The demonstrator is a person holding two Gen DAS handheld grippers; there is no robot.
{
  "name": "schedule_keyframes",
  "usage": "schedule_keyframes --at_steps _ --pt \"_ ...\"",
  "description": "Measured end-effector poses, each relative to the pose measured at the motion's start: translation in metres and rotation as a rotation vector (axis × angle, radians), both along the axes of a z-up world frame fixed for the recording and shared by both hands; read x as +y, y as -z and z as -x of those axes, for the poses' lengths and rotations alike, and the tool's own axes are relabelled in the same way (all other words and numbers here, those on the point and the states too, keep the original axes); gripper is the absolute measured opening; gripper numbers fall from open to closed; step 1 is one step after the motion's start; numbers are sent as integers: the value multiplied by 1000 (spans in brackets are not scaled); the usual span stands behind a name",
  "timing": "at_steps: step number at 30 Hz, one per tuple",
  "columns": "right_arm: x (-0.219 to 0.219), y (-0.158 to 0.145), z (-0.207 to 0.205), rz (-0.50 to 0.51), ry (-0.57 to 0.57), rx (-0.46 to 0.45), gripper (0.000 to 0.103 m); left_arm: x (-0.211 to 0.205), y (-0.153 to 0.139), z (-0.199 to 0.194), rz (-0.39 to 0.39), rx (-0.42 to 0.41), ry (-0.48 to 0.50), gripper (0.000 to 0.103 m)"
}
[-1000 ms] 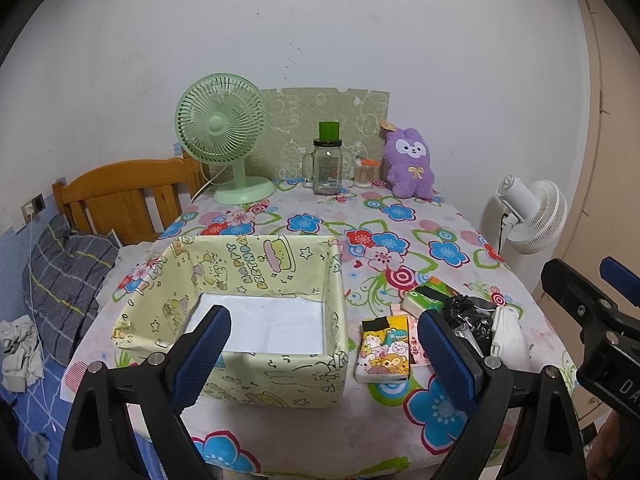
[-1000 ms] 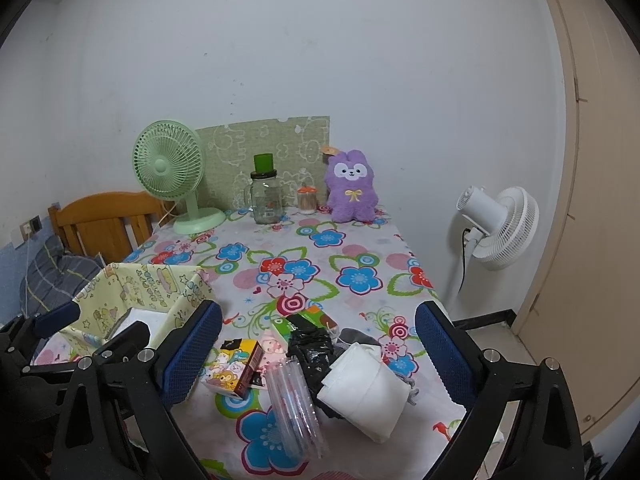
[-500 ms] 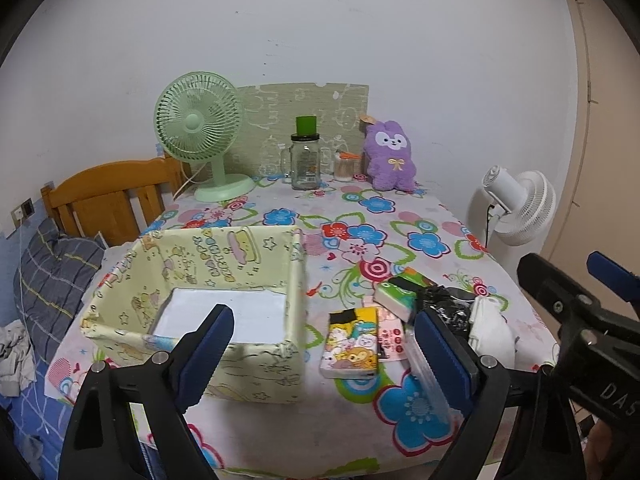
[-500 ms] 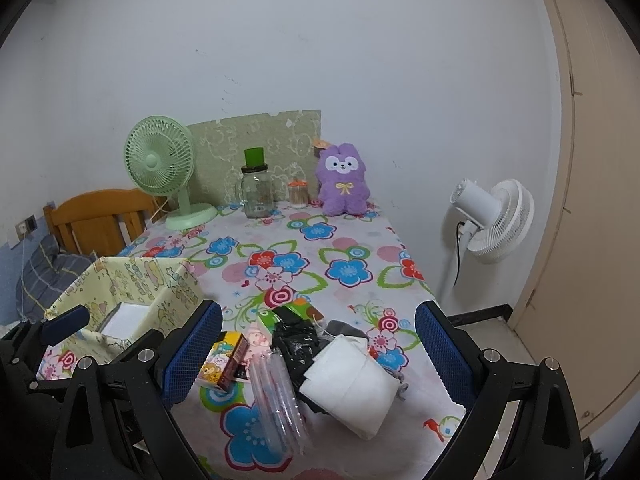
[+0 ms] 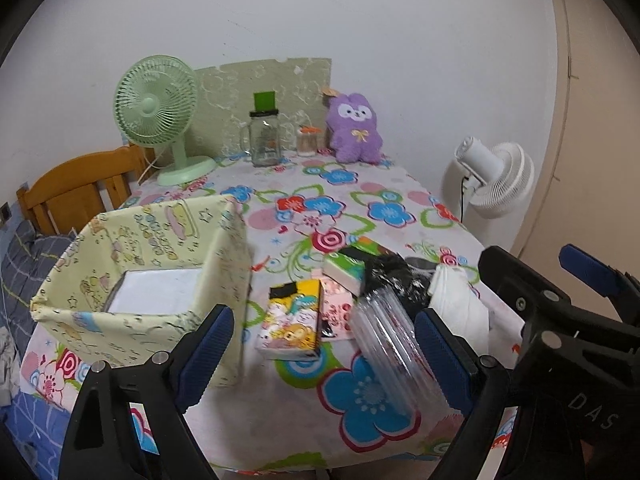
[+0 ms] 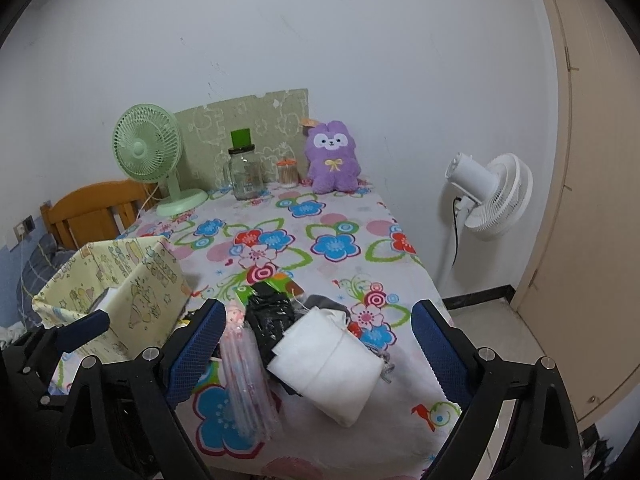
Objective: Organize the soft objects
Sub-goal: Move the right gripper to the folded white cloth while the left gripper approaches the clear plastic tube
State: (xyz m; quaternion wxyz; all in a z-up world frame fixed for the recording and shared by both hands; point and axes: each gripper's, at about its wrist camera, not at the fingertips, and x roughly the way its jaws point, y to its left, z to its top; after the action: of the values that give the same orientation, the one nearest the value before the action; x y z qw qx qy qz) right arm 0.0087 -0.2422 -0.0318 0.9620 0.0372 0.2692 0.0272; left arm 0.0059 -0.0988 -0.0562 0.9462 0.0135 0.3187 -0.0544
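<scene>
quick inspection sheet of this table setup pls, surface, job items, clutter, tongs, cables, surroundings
surface: table with floral cloth, middle bare.
job's things: yellow fabric bin at left, a white block inside; near edge holds cartoon tissue pack, green pack, black bag, clear sleeve, white folded cloth.
clutter: green fan, glass jar, purple plush at far edge.
tongs: left tongs and right tongs open, empty.
cables: cord on white fan.
surroundings: wooden chair, door at right.
</scene>
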Motion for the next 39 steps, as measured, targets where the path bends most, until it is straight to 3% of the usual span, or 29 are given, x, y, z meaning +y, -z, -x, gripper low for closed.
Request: schedule_keyframes --at_steps 6,10,20,33,39 --pt "-5 13 -5 -12 -13 28 95 -12 13 -5 -17 38 13 93" --pt "-7 23 -9 -18 -27 48 95 -21 24 -9 -26 62 18 86" --pt "-11 42 -21 -28 -46 104 95 -35 43 -22 -36 125 34 85" --pt "-8 68 -44 -30 -72 199 95 -46 65 -31 -12 197 72 57" --pt "-8 77 -51 -51 -83 233 91 -51 65 -30 -29 184 68 50"
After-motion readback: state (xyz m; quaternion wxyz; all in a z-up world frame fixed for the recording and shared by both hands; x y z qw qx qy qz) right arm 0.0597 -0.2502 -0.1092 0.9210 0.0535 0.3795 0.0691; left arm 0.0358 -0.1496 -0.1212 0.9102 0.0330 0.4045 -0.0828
